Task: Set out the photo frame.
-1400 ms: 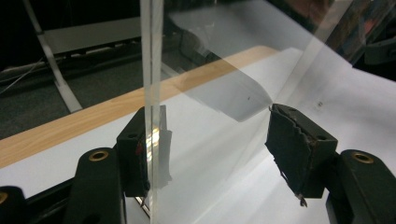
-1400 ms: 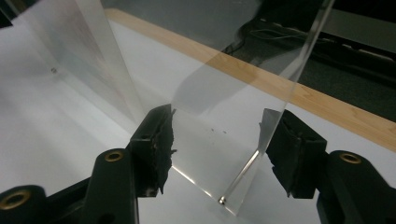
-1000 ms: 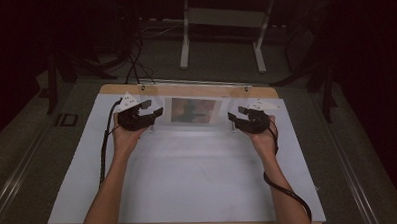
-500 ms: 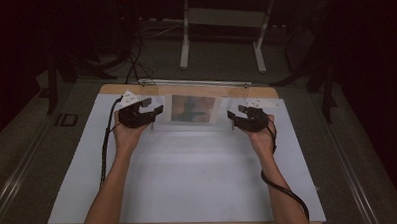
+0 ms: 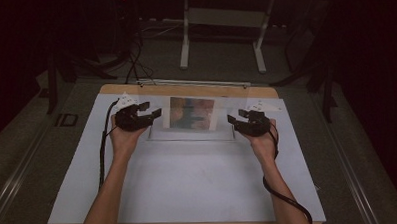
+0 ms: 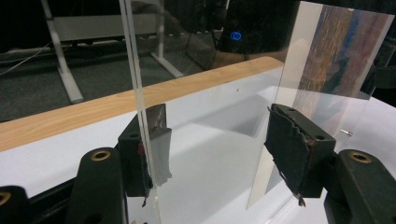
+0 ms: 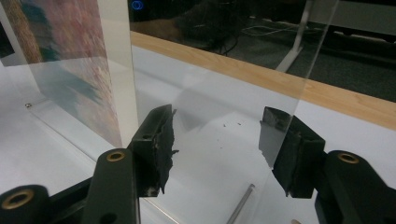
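No readable text, label, brand or number appears anywhere.

A clear frame [image 5: 191,117] with a colourful picture [image 5: 192,112] stands at the far side of the white table [image 5: 189,192]. The left gripper [image 5: 154,112] is at the left edge of the frame, and the right gripper [image 5: 233,119] is at its right edge. Both forearms come from below.
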`<move>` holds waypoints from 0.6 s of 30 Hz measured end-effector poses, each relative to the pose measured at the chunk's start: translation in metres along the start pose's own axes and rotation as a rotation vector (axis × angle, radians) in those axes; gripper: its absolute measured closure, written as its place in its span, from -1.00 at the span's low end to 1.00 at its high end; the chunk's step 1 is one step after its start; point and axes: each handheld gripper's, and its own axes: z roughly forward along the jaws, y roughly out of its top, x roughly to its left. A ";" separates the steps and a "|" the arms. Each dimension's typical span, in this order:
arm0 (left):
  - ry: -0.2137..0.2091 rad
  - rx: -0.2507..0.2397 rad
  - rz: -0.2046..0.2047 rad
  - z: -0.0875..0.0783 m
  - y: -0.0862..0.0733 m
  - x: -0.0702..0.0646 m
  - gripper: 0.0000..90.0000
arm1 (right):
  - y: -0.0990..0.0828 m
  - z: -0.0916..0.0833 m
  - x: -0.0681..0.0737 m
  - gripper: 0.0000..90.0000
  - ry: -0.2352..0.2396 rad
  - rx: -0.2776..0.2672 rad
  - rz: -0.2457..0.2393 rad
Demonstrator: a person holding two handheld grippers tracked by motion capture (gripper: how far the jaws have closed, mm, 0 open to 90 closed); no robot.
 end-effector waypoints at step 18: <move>-0.017 0.001 -0.022 -0.024 -0.006 -0.025 -0.14 | -0.010 -0.033 0.014 0.01 0.025 0.030 0.014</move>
